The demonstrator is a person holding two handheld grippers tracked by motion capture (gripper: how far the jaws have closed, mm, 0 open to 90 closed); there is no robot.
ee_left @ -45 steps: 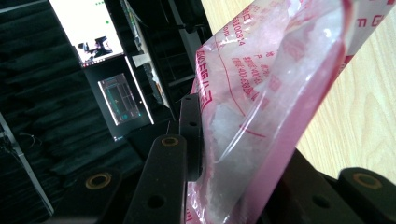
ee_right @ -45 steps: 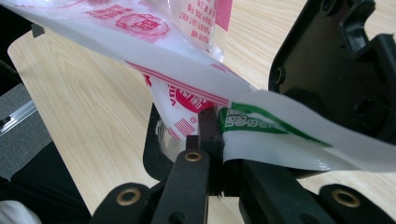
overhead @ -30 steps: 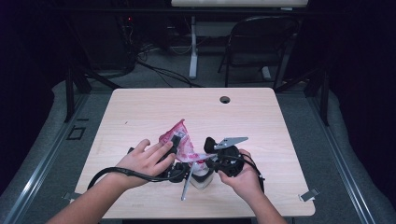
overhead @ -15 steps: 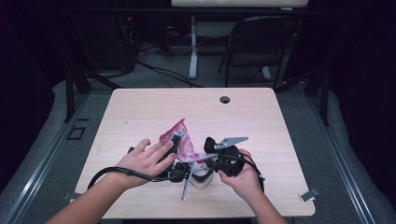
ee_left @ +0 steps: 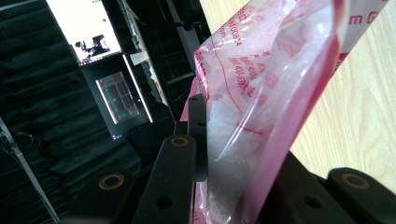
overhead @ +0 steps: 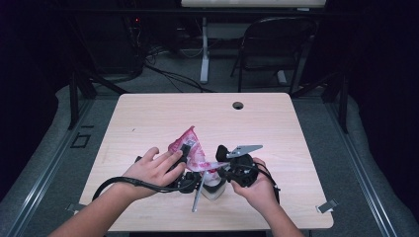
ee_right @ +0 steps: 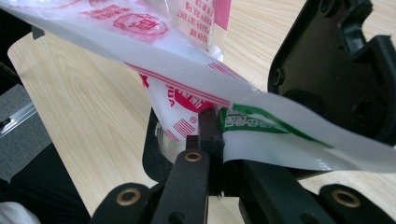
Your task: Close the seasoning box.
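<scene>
Near edge of table [overhead: 148,113]: red-and-clear plastic bag [overhead: 190,148] is held between both grippers, lifted off the wood. Right gripper [overhead: 228,170] at about 5 o'clock of the bag, jaws clamped tight on a flat white strip of it [ee_right: 261,135]. Left gripper [overhead: 184,160] at 7 o'clock, largely covered by the hand; jaws have just been closing, pinched on the bag [ee_left: 261,116]. Bag contents can't be made out. Beyond, a cable hole [overhead: 238,105] at 12 o'clock.

A plastic bag [overhead: 190,148] is held up over the table [overhead: 148,118] near the middle of its front edge, between the left gripper [overhead: 184,157] and the right gripper [overhead: 223,168]. A round hole [overhead: 238,105] is set near the back edge.
</scene>
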